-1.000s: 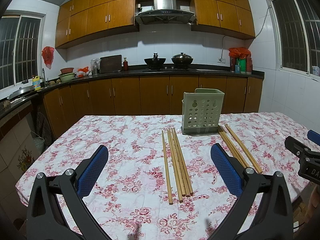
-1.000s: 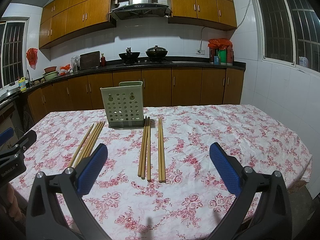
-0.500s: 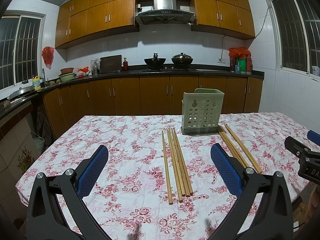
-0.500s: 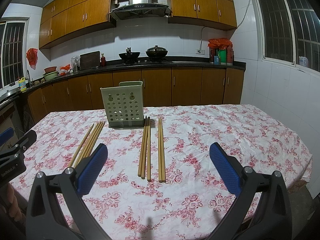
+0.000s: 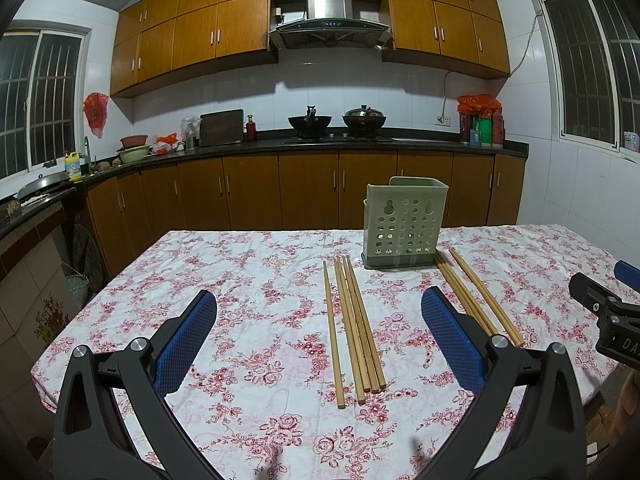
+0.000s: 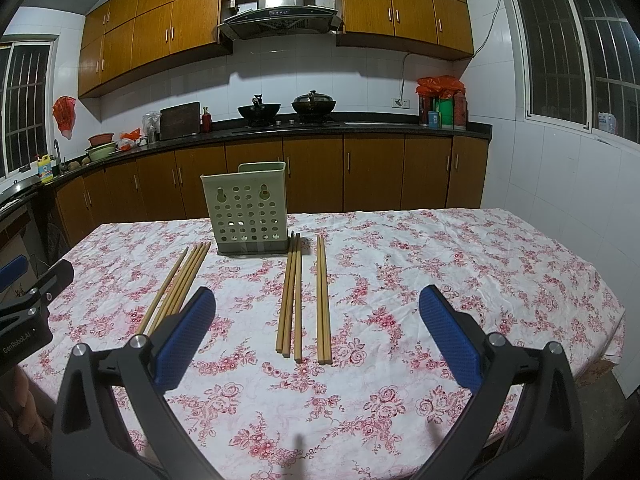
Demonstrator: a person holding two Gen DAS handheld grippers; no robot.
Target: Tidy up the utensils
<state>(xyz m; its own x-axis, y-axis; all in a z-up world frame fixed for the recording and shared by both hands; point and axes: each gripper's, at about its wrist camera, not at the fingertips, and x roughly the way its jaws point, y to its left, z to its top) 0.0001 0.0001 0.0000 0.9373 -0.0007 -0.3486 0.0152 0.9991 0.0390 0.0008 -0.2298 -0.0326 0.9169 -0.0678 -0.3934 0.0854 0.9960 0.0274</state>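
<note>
A pale green perforated utensil holder (image 5: 404, 222) stands upright on the floral tablecloth (image 5: 248, 280); it also shows in the right wrist view (image 6: 250, 210). Two groups of wooden chopsticks lie flat on either side of it: the left group (image 5: 354, 324) (image 6: 178, 284) and the right group (image 5: 476, 294) (image 6: 304, 298). My left gripper (image 5: 320, 344) is open and empty, held above the near edge in front of the left group. My right gripper (image 6: 316, 344) is open and empty, in front of the right group. Each gripper shows at the edge of the other's view.
The table's near edge runs just below both grippers. Behind the table stand brown kitchen cabinets and a dark counter (image 5: 360, 144) with woks, bottles and bowls. A tiled wall with a window (image 6: 576, 60) is to the right.
</note>
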